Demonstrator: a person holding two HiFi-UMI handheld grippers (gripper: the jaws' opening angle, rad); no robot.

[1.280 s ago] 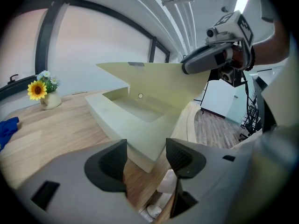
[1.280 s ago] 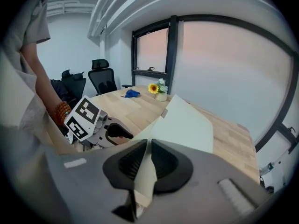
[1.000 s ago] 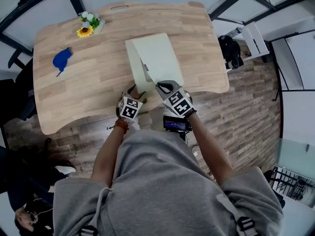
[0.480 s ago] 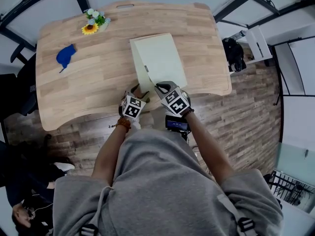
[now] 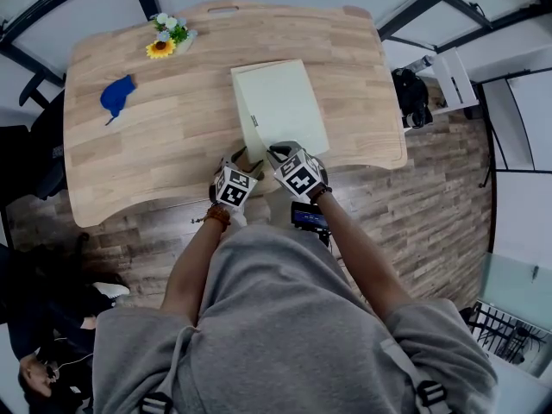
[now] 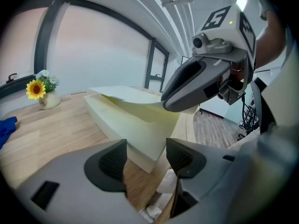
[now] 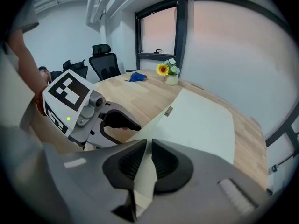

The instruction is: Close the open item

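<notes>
A pale yellow flat box (image 5: 280,102) lies on the wooden table (image 5: 172,128), its near end toward me. Its thin lid (image 7: 196,120) stands slightly raised over the base (image 6: 126,125) at the near corner. My right gripper (image 7: 148,160) is shut on the lid's near edge, and the sheet shows between its pads. In the head view it (image 5: 269,151) sits over the box's near end. My left gripper (image 6: 145,157) is open just short of the box's near left corner, nothing between its fingers; it (image 5: 241,158) is beside the right one.
A small vase of flowers (image 5: 164,41) and a blue cloth (image 5: 114,97) lie at the table's far left. The table's near edge (image 5: 172,203) runs just under both grippers. Office chairs (image 7: 105,59) stand past the table's left end.
My right gripper has come down with the lid, so the lid lies lower over the base. The left gripper has stayed where it was.
</notes>
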